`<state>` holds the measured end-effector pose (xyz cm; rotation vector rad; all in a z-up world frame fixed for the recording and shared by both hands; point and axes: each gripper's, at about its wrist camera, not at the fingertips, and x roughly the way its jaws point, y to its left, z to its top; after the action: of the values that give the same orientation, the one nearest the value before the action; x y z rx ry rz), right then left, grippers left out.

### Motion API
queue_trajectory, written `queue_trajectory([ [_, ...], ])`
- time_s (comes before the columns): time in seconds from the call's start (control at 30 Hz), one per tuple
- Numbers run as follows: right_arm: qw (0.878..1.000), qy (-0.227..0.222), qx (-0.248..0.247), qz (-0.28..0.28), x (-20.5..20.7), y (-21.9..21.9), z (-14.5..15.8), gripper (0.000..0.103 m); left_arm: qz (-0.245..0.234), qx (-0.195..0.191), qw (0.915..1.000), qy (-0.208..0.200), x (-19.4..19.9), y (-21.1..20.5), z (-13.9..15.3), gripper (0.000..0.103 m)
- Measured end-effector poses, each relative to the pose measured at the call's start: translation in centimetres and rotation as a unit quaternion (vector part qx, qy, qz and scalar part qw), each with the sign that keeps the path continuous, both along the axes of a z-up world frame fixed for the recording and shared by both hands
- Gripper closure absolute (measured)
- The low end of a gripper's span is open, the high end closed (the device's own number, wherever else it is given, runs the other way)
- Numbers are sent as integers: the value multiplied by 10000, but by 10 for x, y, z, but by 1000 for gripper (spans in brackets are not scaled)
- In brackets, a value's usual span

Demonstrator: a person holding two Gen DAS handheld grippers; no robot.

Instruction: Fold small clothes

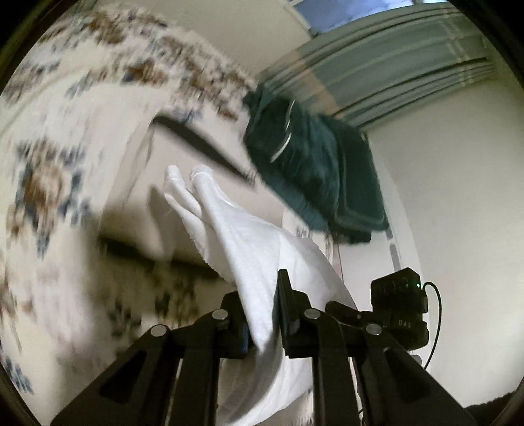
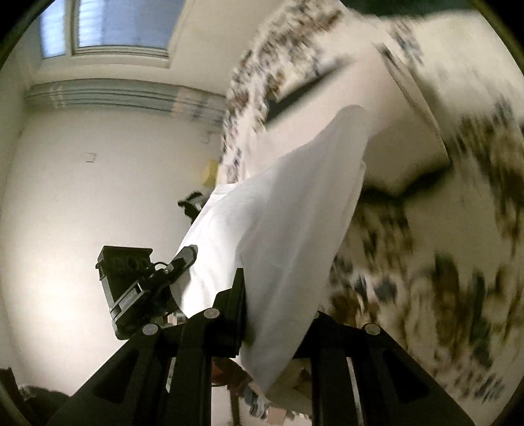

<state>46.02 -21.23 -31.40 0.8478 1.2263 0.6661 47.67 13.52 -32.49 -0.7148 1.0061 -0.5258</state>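
Both grippers hold one white garment in the air above a floral-patterned bed cover. In the left wrist view my left gripper [image 1: 265,314] is shut on the white garment [image 1: 242,242], which stretches away from the jaws with two narrow ends hanging forward. In the right wrist view my right gripper [image 2: 278,314] is shut on the same white garment [image 2: 278,213], which drapes over and hides the right finger. The left gripper [image 2: 144,291] shows at the garment's far edge, and the right gripper [image 1: 399,304] shows beside the cloth in the left wrist view.
A dark green folded garment [image 1: 314,167] lies on the floral bed cover [image 1: 49,183]. A cream pillow [image 2: 406,137] lies on the bed cover [image 2: 458,262]. White walls, a curtain rail [image 2: 124,95] and a window [image 2: 108,26] are behind. The views are motion-blurred.
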Motion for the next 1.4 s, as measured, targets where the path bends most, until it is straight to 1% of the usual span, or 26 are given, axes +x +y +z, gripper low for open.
queue_trajectory([
  [0.07,9999,-96,-51,-68,36,4,4,85,55,41,9999,-116,37,0,5,92],
  [0.13,9998,-135,-133,-118,66,9,-2,85,113,109,9997,-166,70,0,0,92],
  [0.2,9993,-112,-309,-162,91,13,-16,85,104,218,9996,-144,104,0,-18,92],
  [0.27,9986,-6,-483,-206,111,16,-37,85,55,387,9992,25,132,-1,-46,92],
  [0.33,9968,156,-754,-230,125,15,-63,85,20,481,9985,264,146,-2,-76,92],
  [0.37,9956,230,-882,-238,130,14,-71,85,12,667,9968,431,149,-3,-90,92],
  [0.43,9925,362,-1147,-201,133,15,-89,85,-29,799,9945,678,150,-4,-108,90],
  [0.47,9919,384,-1197,-196,133,14,-93,85,-25,827,9940,720,147,-4,-111,88],
  [0.5,9897,413,-1358,-160,132,14,-93,83,0,892,9934,719,144,-4,-110,87],
  [0.53,9871,418,-1538,-137,130,14,-92,73,17,1030,9920,724,140,-5,-108,87],
  [0.57,9823,375,-1834,-108,127,16,-88,69,52,1216,9900,715,136,-6,-103,87],
  [0.6,9761,338,-2147,-55,125,19,-86,65,95,1420,9874,693,131,-9,-98,84],
  [0.63,9680,313,-2489,-42,123,22,-83,54,171,1698,9829,697,127,-11,-93,76],
  [0.7,9458,185,-3241,-43,116,28,-74,43,346,2279,9709,649,116,-18,-81,73],
  [0.73,9321,101,-3620,-50,110,32,-67,35,402,2548,9644,581,113,-22,-76,73],
  [0.77,9174,51,-3979,-89,104,35,-61,30,455,2884,9554,453,106,-28,-70,73],
  [0.8,9078,9,-4192,-121,99,36,-56,23,498,3171,9465,345,101,-33,-65,72],
  [0.83,8951,-67,-4455,-163,92,39,-50,15,504,3385,9393,254,95,-38,-60,62],
  [0.87,8844,-108,-4662,-204,86,40,-45,11,496,3508,9350,155,88,-43,-55,54],
  [0.9,8739,-92,-4853,-257,77,39,-39,2,495,3606,9313,97,82,-47,-52,26],
  [0.93,8684,-71,-4948,-311,71,38,-35,0,487,3705,9275,64,76,-51,-48,1],
  [1.07,8510,-101,-5227,-503,46,36,-7,0,472,3969,9167,17,59,-62,-30,0],
  [1.17,8371,-299,-5415,-722,24,35,28,0,553,4008,9145,-14,46,-66,-10,0],
  [1.27,8290,-524,-5502,-855,-1,37,67,0,646,4032,9128,-94,26,-69,18,0],
  [1.33,8269,-673,-5510,-902,-18,40,91,0,695,4052,9114,-169,12,-71,38,0],
  [1.4,8259,-812,-5493,-980,-41,42,119,0,739,4121,9077,-296,-6,-75,61,0],
])
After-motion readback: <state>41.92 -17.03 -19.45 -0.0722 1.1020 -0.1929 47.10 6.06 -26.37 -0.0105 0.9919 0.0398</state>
